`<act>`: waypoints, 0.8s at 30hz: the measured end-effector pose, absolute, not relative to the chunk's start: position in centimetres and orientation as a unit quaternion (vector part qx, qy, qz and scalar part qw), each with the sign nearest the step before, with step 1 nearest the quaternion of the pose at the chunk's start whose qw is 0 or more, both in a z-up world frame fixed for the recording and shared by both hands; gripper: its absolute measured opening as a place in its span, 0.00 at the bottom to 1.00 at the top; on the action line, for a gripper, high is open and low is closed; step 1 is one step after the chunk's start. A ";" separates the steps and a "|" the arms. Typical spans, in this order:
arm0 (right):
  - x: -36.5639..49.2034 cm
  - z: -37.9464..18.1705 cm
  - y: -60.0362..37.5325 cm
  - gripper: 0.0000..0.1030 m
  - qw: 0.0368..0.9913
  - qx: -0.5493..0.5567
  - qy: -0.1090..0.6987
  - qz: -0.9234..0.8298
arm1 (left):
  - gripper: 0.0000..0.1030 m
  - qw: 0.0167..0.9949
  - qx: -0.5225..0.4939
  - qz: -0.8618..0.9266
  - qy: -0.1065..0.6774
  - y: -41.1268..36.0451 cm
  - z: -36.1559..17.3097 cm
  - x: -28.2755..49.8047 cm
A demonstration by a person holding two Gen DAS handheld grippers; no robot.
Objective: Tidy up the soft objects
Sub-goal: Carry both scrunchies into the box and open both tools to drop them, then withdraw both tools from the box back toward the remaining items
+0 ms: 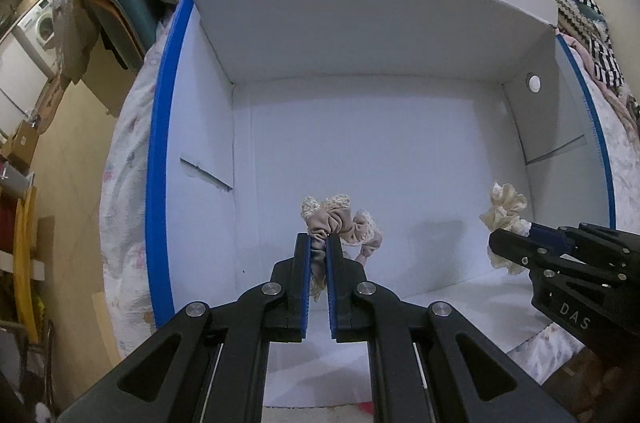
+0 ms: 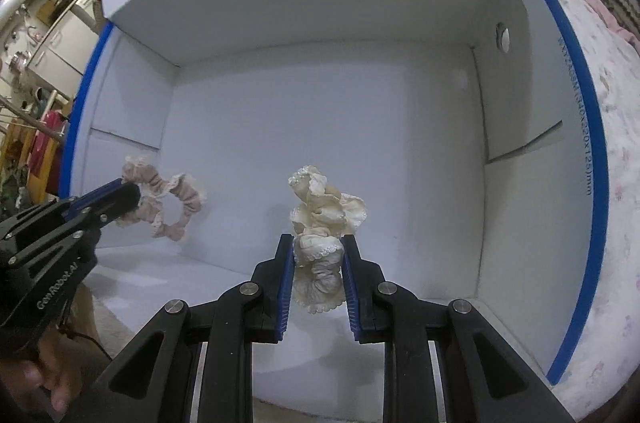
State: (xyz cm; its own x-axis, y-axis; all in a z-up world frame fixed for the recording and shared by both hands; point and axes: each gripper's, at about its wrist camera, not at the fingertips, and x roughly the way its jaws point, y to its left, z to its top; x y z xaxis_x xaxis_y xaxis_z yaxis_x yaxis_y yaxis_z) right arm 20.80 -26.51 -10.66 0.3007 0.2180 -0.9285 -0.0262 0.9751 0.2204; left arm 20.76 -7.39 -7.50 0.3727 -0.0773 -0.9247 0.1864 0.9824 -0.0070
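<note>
A: Above the white box [image 1: 360, 151], left tongs [image 1: 318, 243] pinch a pink scrunchie [image 1: 344, 223]; right tongs [image 2: 318, 247] clamp a cream scrunchie [image 2: 320, 219].

B: Risk?

A: Fabric may snag on the pads at release, or drop outside the near wall.

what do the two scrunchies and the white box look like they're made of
Pink scrunchie: soft matte gathered fabric with a lacy trim, judging by its dull folds. Cream scrunchie: ruffled fabric with scalloped edging, slightly sheeny. White box: probably corrugated plastic sheet, given faint ribbing, flat folded panels and blue edging; coated cardboard is possible.
</note>
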 end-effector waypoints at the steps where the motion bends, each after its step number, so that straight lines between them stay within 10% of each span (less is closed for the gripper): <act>1: 20.9 -10.8 -26.5 0.24 0.802 0.079 0.587 0.073 | 0.07 0.826 0.048 -0.079 0.556 -7.4 -7.7 20.8; 6: 21.1 -10.7 -26.4 0.27 0.808 0.075 0.580 0.065 | 0.10 0.814 0.045 -0.082 0.574 -7.7 -8.6 20.8; 10: 20.2 -10.3 -26.1 0.61 0.817 0.074 0.568 0.066 | 0.20 0.812 0.048 -0.083 0.575 -7.6 -8.9 20.9; 14: 20.2 -9.7 -26.0 0.62 0.825 0.067 0.558 0.060 | 0.52 0.817 0.037 -0.084 0.570 -7.4 -8.6 20.9; 24: 20.5 -8.3 -26.4 0.77 0.841 0.078 0.532 0.058 | 0.60 0.826 0.022 -0.088 0.556 -7.2 -7.3 20.9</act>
